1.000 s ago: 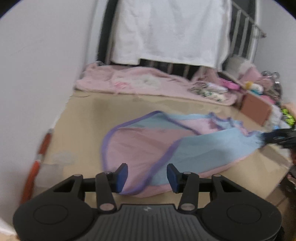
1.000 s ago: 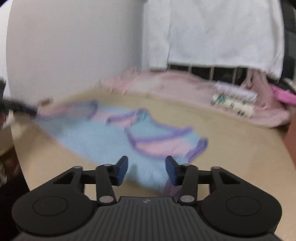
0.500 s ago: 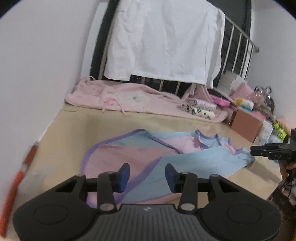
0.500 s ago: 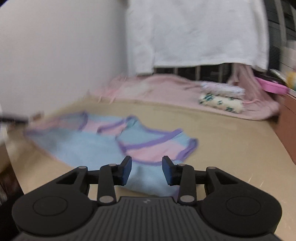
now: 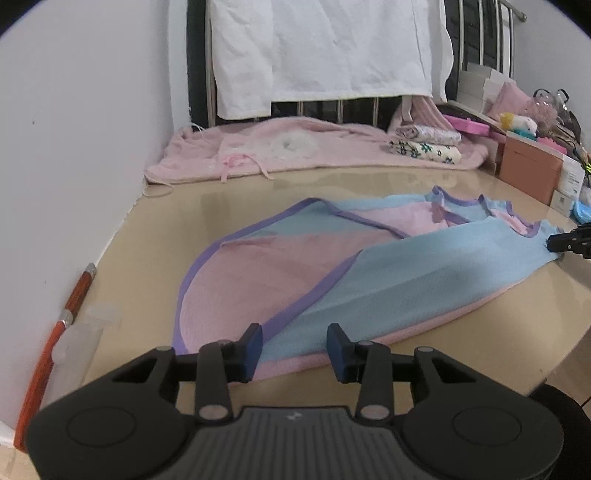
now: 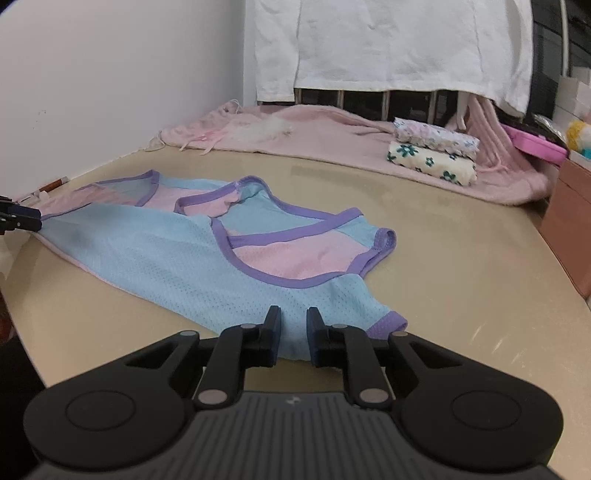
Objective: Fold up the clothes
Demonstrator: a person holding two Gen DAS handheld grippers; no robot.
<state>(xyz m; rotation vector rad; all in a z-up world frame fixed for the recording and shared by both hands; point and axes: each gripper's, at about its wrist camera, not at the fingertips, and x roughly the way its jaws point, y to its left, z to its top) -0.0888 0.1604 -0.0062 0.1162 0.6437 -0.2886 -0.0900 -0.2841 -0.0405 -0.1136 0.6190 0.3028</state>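
A white wall (image 5: 85, 122) flanks the glossy beige surface (image 5: 236, 206); behind it, a white sheet (image 5: 325, 48) drapes a metal rail (image 5: 506, 33) above a pink blanket (image 5: 332, 151).

Vest (image 6: 207, 254) flat on table (image 6: 461, 266), blanket (image 6: 332, 125) behind — folded cloths (image 6: 432, 155) on it (right).

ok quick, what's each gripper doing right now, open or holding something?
Left tongs: open, holding nothing, poised over the near edge of the vest.
Right tongs: narrowed around the vest's near edge, not fully shut.
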